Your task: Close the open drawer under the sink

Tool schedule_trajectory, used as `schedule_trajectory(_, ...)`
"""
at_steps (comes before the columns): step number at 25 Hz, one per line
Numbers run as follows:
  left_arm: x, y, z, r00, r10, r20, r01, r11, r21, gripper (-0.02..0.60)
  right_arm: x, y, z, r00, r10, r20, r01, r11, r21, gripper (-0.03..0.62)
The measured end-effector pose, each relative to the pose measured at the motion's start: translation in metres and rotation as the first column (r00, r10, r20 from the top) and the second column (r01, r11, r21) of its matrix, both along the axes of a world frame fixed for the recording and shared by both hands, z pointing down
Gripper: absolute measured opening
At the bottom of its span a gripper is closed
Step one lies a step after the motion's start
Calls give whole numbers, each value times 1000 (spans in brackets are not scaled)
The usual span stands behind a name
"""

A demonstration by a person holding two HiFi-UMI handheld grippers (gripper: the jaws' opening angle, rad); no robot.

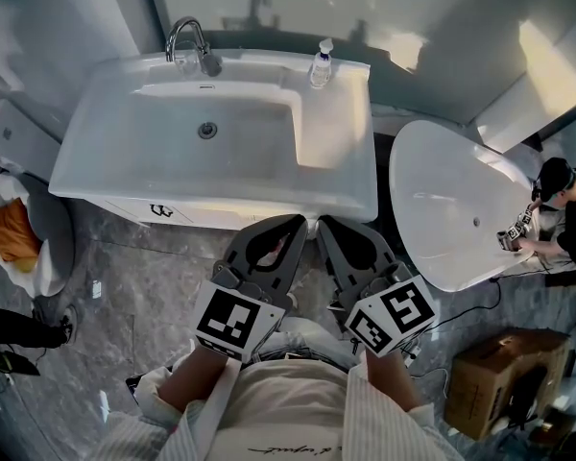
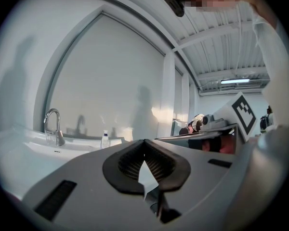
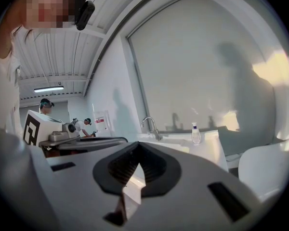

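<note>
Fingers [image 1: 290,253], head view: both pairs clenched with nothing held. The left gripper [image 1: 296,222] and right gripper [image 1: 323,225] lie side by side, tips close together, right by the cabinet front.
Drawer, head view: white drawer front [image 1: 211,214] with a small black handle [image 1: 161,210] shows as a narrow strip under the front rim of the white rectangular ceramic sink [image 1: 125,161]. How far out it stands cannot be told.
Left gripper view: left gripper [image 2: 144,142] has its tips pressed together and is empty. A curved chrome faucet [image 2: 53,126] and a clear soap bottle [image 2: 105,139] stand beyond.
Right gripper view: right gripper [image 3: 137,144] has its tips pressed together and is empty. The faucet [image 3: 151,127] and bottle [image 3: 196,134] are ahead on the sink.
</note>
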State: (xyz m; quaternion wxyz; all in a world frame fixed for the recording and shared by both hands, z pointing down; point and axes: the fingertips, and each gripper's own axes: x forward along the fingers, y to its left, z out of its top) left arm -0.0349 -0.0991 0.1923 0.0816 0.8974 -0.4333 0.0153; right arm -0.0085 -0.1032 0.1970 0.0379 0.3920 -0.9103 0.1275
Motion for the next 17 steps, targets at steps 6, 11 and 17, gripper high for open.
schedule_trajectory(6, -3, -4, 2, 1000, 3, 7, -3, 1000, 3, 15, -5, -2, 2, 1000, -6, -4, 6, 1000, -9, 9)
schedule_trajectory(11, -3, -3, 4, 1000, 0, 2, 0, 1000, -6, 15, -5, -1, 5, 1000, -11, -5, 11, 1000, -15, 9)
schedule_trajectory(17, -3, -2, 6, 1000, 2, 6, -2, 1000, -8, 15, -7, -1, 6, 1000, -17, -9, 17, 1000, -21, 9)
